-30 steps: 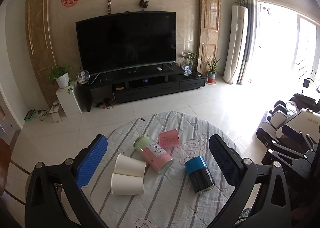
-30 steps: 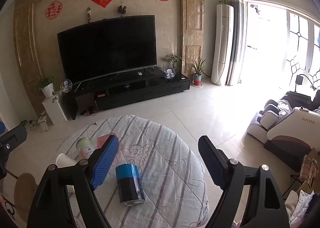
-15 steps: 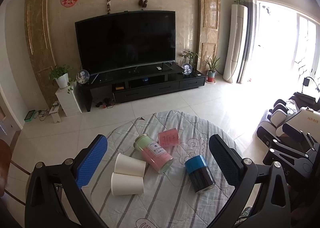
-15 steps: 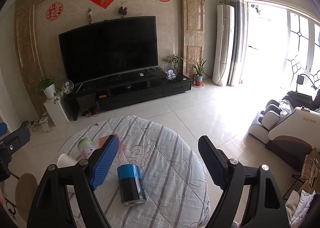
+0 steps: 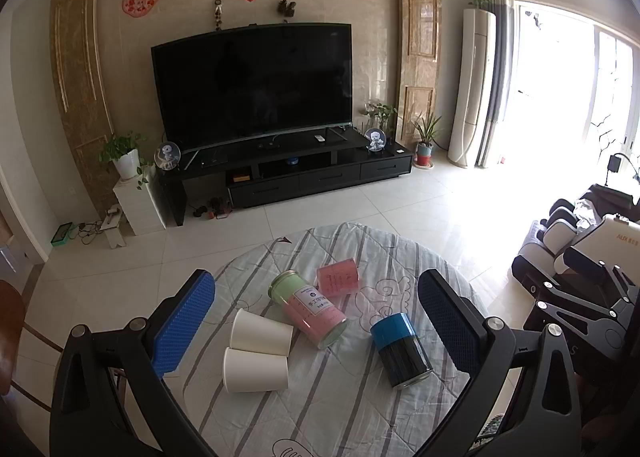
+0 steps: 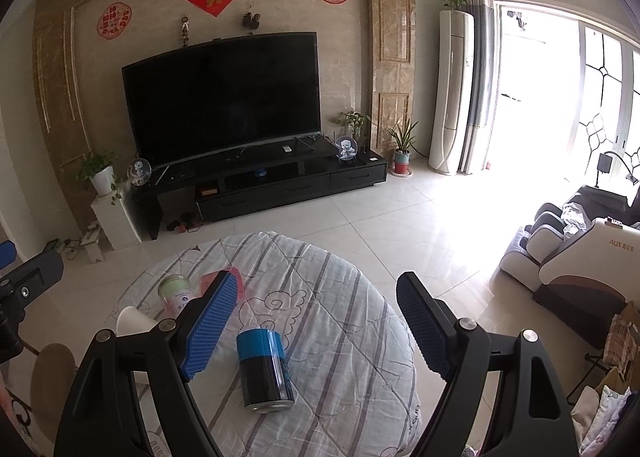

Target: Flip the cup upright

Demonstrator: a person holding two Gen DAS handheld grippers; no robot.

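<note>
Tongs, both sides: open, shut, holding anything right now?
Left tongs: open, holding nothing, above the table.
Right tongs: open, holding nothing, the black can lying below them.

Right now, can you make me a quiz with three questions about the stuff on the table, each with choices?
1. Where is the blue-lidded black jar compared with the white paper cups?
A. On the side near the sofa
B. On the side near the plant
C. On top of them

2. How many white paper cups are on the round table?
A. One
B. Two
C. Four

3. How are the cups and jars sitting?
A. Standing up
B. Stacked in a tower
C. Lying on their sides

Answers:
1. A, in the left wrist view the jar lies right of the cups, toward the sofa.
2. B, two white cups lie next to each other.
3. C, all lie tipped over, and the left gripper and right gripper are open, holding nothing.
</note>
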